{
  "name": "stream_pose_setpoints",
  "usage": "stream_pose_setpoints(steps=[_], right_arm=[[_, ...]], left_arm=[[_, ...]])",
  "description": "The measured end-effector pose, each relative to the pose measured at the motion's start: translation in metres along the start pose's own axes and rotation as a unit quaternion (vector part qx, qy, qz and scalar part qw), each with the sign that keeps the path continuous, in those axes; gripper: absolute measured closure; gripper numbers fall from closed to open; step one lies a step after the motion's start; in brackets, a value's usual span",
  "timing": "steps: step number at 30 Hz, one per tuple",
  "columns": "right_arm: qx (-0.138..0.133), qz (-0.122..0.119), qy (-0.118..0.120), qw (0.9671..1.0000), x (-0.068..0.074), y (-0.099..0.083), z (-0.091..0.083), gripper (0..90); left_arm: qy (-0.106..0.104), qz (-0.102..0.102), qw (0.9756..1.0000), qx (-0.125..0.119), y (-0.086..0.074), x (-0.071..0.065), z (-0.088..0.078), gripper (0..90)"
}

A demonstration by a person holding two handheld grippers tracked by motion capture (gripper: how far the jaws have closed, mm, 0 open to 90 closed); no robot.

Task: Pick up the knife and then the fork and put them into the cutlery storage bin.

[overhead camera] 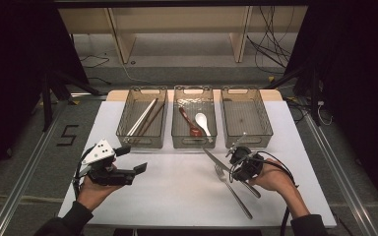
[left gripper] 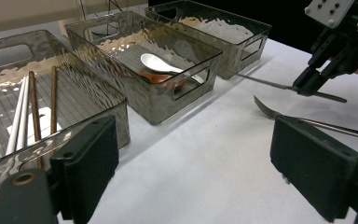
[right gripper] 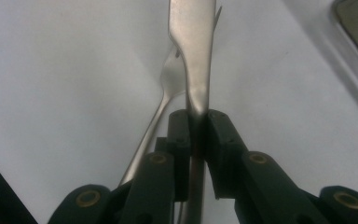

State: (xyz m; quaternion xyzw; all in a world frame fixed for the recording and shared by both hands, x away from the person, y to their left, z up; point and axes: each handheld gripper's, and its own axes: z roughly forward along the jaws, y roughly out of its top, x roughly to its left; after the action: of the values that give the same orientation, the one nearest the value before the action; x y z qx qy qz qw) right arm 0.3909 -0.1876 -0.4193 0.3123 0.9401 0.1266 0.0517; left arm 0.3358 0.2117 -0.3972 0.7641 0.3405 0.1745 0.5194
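The right gripper [right gripper: 196, 122] has its two black jaws pressed nearly together on the neck of a table knife [right gripper: 193, 51], whose flat steel blade runs straight up and away from the pads in the right gripper view. In the high view that knife [overhead camera: 218, 161] sits in the gripper near the right front of the table, its blade slanting toward the middle bin, and the left gripper view shows it held clear of the table top, with its handle end sticking out behind the jaws. Just beside it a fork [overhead camera: 232, 191] lies flat on the white table [overhead camera: 177, 196], tines toward the bins and handle toward the person; the fork passes under the held knife without any grip on it. The left gripper [overhead camera: 134, 160] hangs over the left front of the table with its jaws wide apart and nothing between them. Beyond both grippers three clear bins stand in a row: the left bin [overhead camera: 126, 115] holds chopsticks [overhead camera: 145, 118], the middle bin [overhead camera: 175, 118] holds a white spoon [overhead camera: 202, 120] and a red-brown spoon [overhead camera: 191, 124], and the right bin [overhead camera: 263, 118] stands nearest the knife.
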Motion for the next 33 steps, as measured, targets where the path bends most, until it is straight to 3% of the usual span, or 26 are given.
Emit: stream_pose_setpoints(steps=[16,25,33], right_arm=[[-0.047,0.027,-0.024,0.9983,-0.009,-0.003,-0.012,81.0],[-0.081,0.041,-0.04,0.9951,-0.016,-0.007,-0.019,81.0],[-0.107,0.062,-0.039,0.9915,-0.025,-0.011,-0.025,81.0]], left_arm=[[0.0,0.0,1.0,0.0,0.0,0.0,0.0,15.0],[0.0,0.001,1.0,-0.001,0.0,0.0,-0.001,15.0],[0.0,0.002,1.0,-0.001,0.0,0.0,-0.001,15.0]])
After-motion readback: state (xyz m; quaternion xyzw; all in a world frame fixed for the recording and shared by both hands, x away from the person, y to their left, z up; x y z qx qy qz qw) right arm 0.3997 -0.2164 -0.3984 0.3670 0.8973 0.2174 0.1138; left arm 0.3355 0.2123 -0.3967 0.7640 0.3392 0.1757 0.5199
